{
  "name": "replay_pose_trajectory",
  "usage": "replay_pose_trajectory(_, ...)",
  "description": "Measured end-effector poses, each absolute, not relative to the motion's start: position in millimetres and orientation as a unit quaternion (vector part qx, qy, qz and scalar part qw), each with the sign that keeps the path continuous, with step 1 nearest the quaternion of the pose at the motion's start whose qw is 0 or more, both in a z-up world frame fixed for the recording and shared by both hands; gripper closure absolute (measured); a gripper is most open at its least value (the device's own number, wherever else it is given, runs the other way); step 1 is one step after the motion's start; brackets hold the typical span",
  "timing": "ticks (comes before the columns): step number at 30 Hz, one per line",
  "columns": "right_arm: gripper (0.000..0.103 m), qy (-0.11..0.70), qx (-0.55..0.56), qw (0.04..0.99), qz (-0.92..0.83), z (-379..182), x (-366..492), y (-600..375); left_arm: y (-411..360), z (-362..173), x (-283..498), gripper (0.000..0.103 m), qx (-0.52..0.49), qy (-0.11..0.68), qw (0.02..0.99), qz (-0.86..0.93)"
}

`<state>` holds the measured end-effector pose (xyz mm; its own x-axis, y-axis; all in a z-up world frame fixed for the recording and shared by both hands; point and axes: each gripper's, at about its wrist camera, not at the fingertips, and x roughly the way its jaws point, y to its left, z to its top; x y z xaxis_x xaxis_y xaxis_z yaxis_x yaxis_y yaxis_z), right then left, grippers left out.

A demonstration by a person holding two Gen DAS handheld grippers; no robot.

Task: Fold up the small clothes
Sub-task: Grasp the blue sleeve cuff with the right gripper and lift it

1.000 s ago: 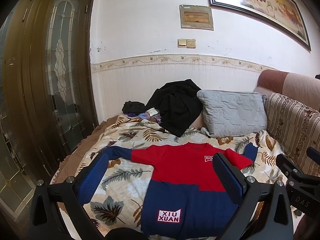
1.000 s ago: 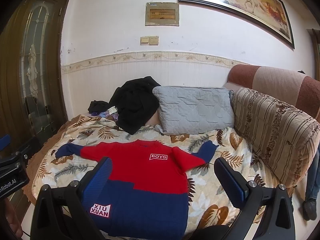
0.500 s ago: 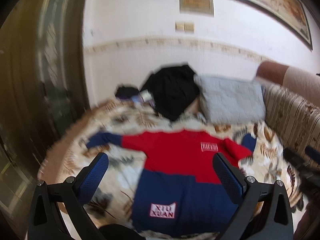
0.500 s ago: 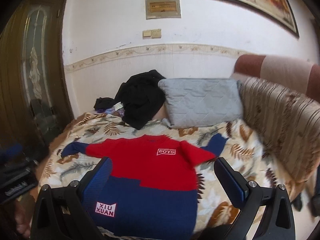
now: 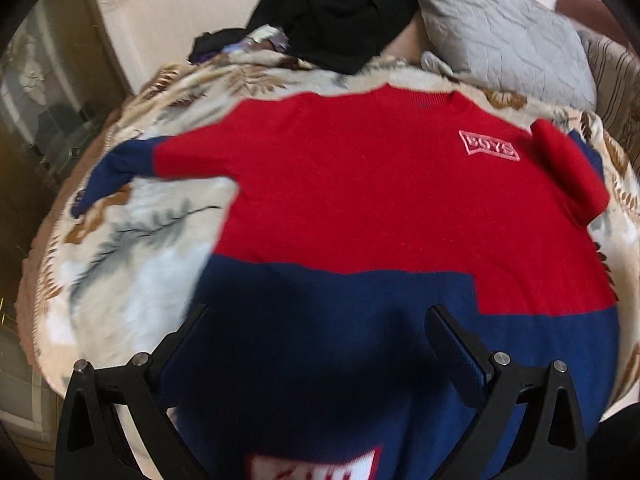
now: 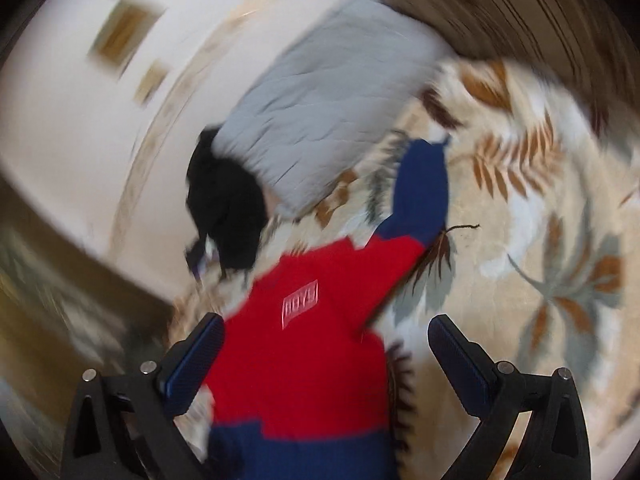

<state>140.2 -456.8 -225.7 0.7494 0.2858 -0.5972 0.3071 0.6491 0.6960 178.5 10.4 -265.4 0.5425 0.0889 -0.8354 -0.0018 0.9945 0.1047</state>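
A small red and navy sweater (image 5: 360,208) lies flat, front up, on the leaf-print bedspread (image 5: 132,240). Its left sleeve (image 5: 116,168) stretches out to the left; its right sleeve (image 5: 572,172) is folded back on itself. My left gripper (image 5: 320,316) is open and empty, just above the navy lower half of the sweater. In the blurred right wrist view, my right gripper (image 6: 324,324) is open and empty above the sweater's red chest (image 6: 304,344), near the right sleeve with its navy cuff (image 6: 420,192).
A grey pillow (image 5: 504,36) and a heap of black clothing (image 5: 336,12) lie at the head of the bed by the wall. A striped sofa back (image 5: 616,76) borders the right side. The bed edge (image 5: 44,320) drops off at the left.
Both grippers have dropped down and forward, close over the sweater. The right gripper has also twisted and swung toward the right sleeve. Both stay open.
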Motion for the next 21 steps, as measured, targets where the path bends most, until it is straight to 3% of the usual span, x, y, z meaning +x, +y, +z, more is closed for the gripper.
replay_pose_trajectory(4, 0.002, 0.358, 0.491, 0.794, -0.025, -271.3, 180.1, -477.9, 2.0, -281.2, 185.6, 0.0, 0.049, 0.48, 0.876, 0.008)
replay_pose_trajectory(6, 0.008, 0.355, 0.51, 0.783, -0.038, -290.0, 204.5, -488.3, 0.3, -293.8, 190.6, 0.0, 0.048, 0.503, 0.863, 0.004)
replay_pose_trajectory(13, 0.018, 0.364, 0.522, 0.767, -0.086, -328.5, 258.4, -504.0, 4.0, -296.9, 182.6, 0.0, 0.024, 0.479, 0.877, 0.004)
replay_pose_trajectory(16, 0.035, 0.349, 0.505, 0.785, -0.08, -327.3, 289.2, -500.6, 4.9, -297.9, 177.1, 0.0, 0.027, 0.466, 0.884, 0.005)
replay_pose_trajectory(18, 0.074, 0.353, 0.508, 0.784, -0.051, -333.9, 311.0, -495.0, 6.3, -299.1, 180.9, 0.0, 0.026, 0.466, 0.884, 0.003)
replay_pose_trajectory(21, 0.087, 0.356, 0.497, 0.79, -0.047, -337.5, 326.9, -487.9, 7.3, -301.7, 187.3, 0.0, 0.03, 0.467, 0.884, -0.001)
